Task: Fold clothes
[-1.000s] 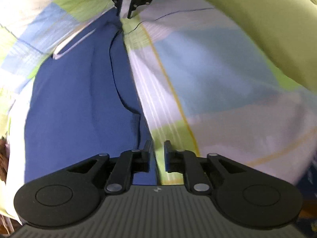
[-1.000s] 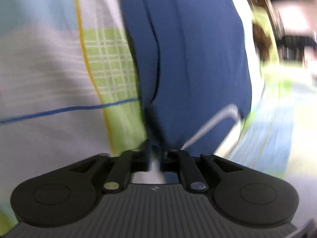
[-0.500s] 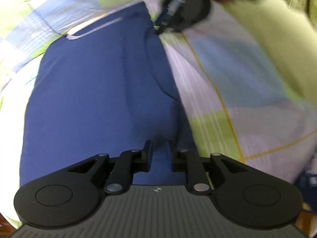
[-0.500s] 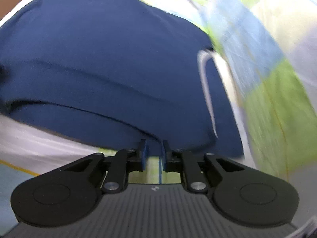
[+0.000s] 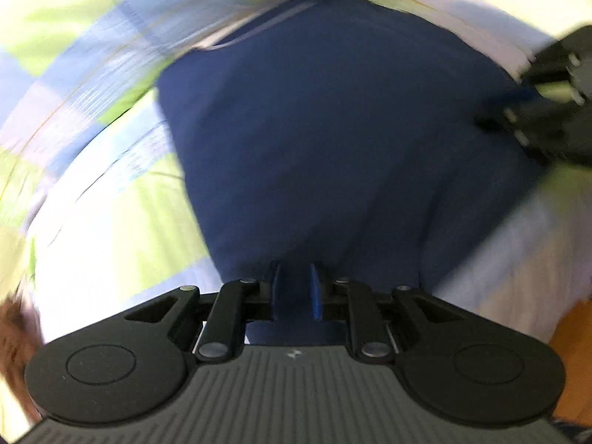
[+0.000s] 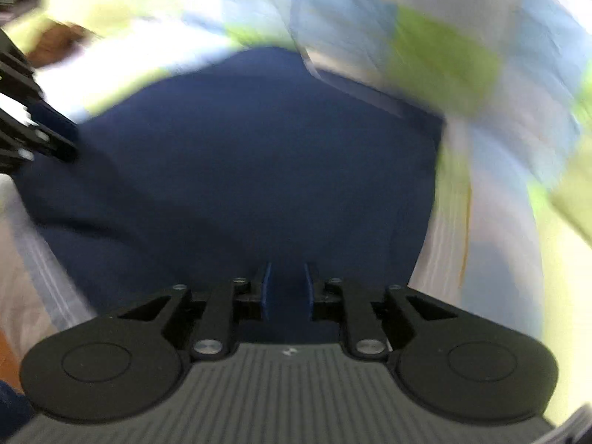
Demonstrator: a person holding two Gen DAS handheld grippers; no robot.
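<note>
A: Where is the garment?

B: The dark blue garment lies spread on a checked bedsheet of pale blue, green and white. Both views are smeared, so fine detail is lost.

A: And the left gripper?

B: The left gripper has its 2 blue-padded fingers standing a narrow way apart, with the near hem of the blue cloth running between them. It looks clamped on that edge, since the fabric fills the gap right up to the pads.

A: The right one?

B: Much the same. The right gripper has its jaws nearly together with blue fabric between the pads, so it reads as pinching the garment's edge too.

A: Can each camera see the other tool?

B: Yes. In the left wrist view the right gripper shows at the right edge, at the garment's side. In the right wrist view the left one shows at the left edge, also at the cloth's border.

A: Any containers, and anything in them?

B: No basket, box or drawer can be made out. Only cloth and bedding fill both views, plus a pale stripe along the garment's far edge and a strip of orange-brown surface at the lower right.
</note>
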